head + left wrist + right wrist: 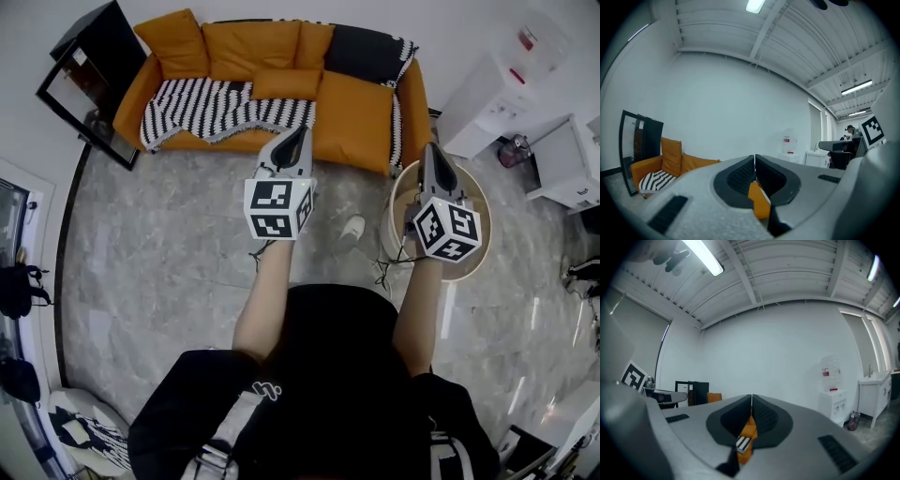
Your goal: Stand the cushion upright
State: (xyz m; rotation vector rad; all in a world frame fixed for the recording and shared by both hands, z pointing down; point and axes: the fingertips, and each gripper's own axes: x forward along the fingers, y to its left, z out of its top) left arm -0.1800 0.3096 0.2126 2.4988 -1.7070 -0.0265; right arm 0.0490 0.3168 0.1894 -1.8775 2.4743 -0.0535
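Observation:
An orange sofa [356, 122] stands against the far wall. A small orange cushion [286, 82] lies flat on its seat, next to a black-and-white striped blanket [211, 108]. Other orange cushions [251, 47] and a black one [366, 52] lean on the backrest. My left gripper [298, 139] is shut and empty, held in the air just in front of the sofa's front edge, short of the flat cushion. My right gripper [433, 155] is shut and empty too, off the sofa's right end. In the left gripper view the jaws [755, 161] meet with nothing between them; so do the right jaws [751, 401].
A round side table [473, 192] stands under the right gripper. A black-framed panel [94, 80] leans at the sofa's left end. A water dispenser [511, 75] and a white cabinet [572, 164] stand at the right. A white shoe [352, 228] lies on the marble floor.

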